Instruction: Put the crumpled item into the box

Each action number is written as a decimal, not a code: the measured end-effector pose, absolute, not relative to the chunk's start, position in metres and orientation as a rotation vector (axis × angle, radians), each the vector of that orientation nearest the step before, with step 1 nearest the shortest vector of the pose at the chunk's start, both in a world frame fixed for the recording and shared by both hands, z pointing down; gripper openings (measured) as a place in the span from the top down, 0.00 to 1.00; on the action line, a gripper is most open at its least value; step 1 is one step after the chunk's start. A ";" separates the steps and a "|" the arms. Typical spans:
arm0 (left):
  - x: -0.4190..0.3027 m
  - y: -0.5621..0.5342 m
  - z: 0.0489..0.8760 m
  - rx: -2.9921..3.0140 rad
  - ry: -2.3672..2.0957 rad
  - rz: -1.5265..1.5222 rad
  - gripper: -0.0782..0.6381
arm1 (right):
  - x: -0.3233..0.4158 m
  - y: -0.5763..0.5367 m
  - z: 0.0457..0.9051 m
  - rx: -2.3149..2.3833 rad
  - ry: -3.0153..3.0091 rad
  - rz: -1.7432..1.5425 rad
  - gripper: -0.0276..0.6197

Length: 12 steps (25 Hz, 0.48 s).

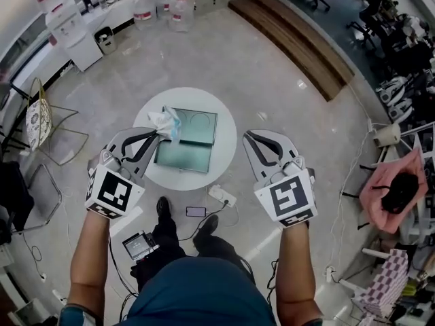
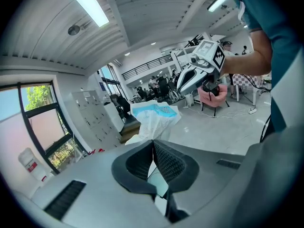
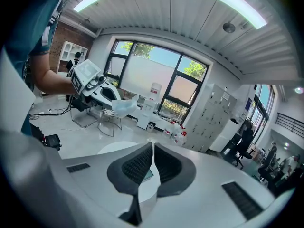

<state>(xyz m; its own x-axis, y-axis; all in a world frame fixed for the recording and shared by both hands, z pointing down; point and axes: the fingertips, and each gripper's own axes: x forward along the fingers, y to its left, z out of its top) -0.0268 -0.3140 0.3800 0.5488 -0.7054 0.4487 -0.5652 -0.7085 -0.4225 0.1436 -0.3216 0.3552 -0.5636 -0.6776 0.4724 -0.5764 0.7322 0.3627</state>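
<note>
The left gripper (image 1: 158, 134) is clamped on the crumpled item (image 1: 166, 122), a white wad with a pale blue patch, and holds it in the air. In the head view it lies over the upper left corner of the box (image 1: 183, 156). The box lies open on the round white table (image 1: 228, 148), and the wad hides that corner. In the left gripper view the jaws of the left gripper (image 2: 153, 141) meet on the lower edge of the crumpled item (image 2: 154, 120). Its pinched part is hidden behind the dark pads (image 2: 168, 163), and only a greenish sliver shows in the gap below them, too small to name. The right gripper (image 1: 247, 134) hovers beside the table's right edge. In its own view the right gripper (image 3: 153, 144) has its jaws pressed together with nothing between them. Far off in that view the left gripper (image 3: 95, 87) shows small, with the wad (image 3: 124, 106) at its tip. The person's forearms are cut off at the head view's bottom edge.
</note>
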 end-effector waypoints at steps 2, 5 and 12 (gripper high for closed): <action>-0.024 -0.323 0.394 -2.574 1.044 -0.904 0.86 | 0.144 -0.328 0.367 0.948 -2.325 -0.204 0.90; -0.023 -0.331 0.414 -2.607 1.007 -0.912 0.86 | 0.142 -0.333 0.386 0.957 -2.306 -0.164 0.90; -0.024 -0.355 0.467 -2.676 0.961 -0.955 0.86 | 0.139 -0.351 0.432 0.953 -2.273 -0.090 0.90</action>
<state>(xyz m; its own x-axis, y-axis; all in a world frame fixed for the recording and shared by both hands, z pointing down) -0.0237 -0.3548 0.4674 0.5943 -0.6137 0.5198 -0.5236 -0.7858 -0.3291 0.1393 -0.3511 0.4317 -0.5147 -0.6570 0.5509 -0.6116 0.7316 0.3012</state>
